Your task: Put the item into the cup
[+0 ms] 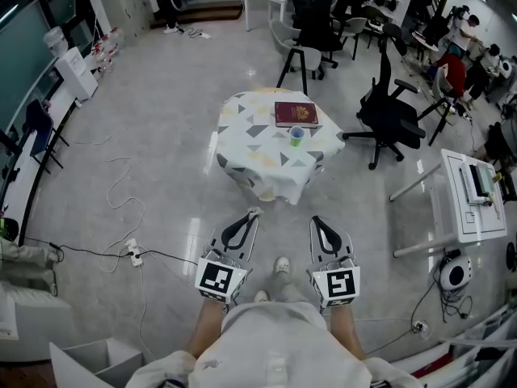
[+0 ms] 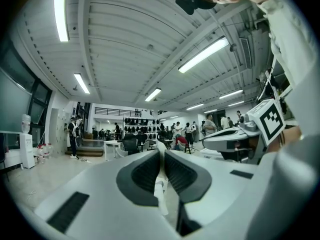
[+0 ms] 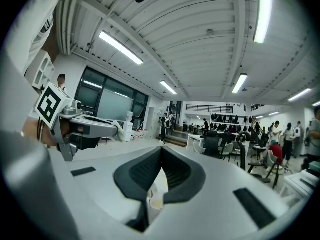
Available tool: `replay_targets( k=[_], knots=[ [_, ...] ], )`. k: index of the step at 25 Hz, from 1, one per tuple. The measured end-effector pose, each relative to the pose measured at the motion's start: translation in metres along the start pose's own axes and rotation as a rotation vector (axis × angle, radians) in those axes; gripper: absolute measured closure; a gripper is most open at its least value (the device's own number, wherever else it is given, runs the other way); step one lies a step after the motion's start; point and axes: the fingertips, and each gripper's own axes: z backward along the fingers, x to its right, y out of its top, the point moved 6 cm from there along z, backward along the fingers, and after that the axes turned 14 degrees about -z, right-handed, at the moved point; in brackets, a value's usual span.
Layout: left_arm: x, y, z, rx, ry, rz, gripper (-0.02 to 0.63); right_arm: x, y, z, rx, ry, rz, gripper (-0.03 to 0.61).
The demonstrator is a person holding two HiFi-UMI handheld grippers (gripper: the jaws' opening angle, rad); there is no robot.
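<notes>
A pale floor spreads wide, and at its middle, well beyond the person, stands a small desk draped in a white cloth with grey and yellow triangles. A black office chair sits just to its right. A dark red book lies flat on the far right part of the desk. The left tongs and right tongs are held low, close to the body, both clenched tip to tip on nothing. The small green cup stands upright just beside the book's near edge
</notes>
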Motion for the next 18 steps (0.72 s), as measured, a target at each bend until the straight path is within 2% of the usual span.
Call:
replay_targets(
  k=[18],
  knots=[
    [-0.023, 0.001, -0.110, -0.021, 0.028, -0.009, 0.578, 0.090, 0.009, -0.075, 0.001, 0.027, -0.035, 0.572]
  ],
)
